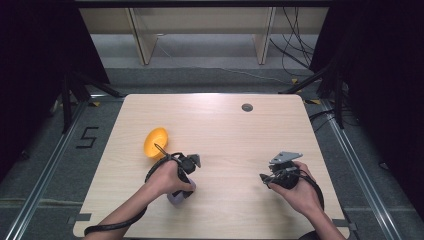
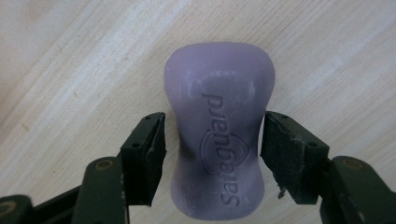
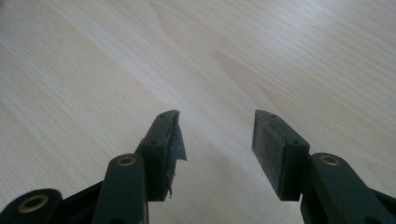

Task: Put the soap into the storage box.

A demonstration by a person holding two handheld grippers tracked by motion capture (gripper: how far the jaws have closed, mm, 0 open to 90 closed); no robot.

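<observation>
Left gripper (image 2: 212, 140) sits low over the near-left part of the table (image 1: 225, 130), jaws apart and straddling a purple soap bar (image 2: 217, 130); in the left gripper view small gaps show between each pad and the bar's sides, so it reads as bracketed, not clamped. The bar lies flat on the wood, embossed face up, waisted in the middle. Its long axis runs along the gripper's own reach: one rounded end sits down between the jaw roots, the other points away past the fingertips. Jaws line up with the narrow waist, across the short axis, which looks like a sound place to pinch. In the high view only a sliver of the soap bar (image 1: 176, 197) peeks out under the left hand (image 1: 167, 180), so its heading on the table can't be told from there. Progress, as a judgement: approach and alignment done, closing and lifting not yet done. Right gripper (image 3: 217, 133) hovers over bare wood at the near right, jaws apart, holding nothing. Farther back on the left, an orange bowl (image 1: 156, 142) rests tipped on its side just beyond the left hand, apart from the soap; possibly where the bar is meant to go, but that is a guess.
</observation>
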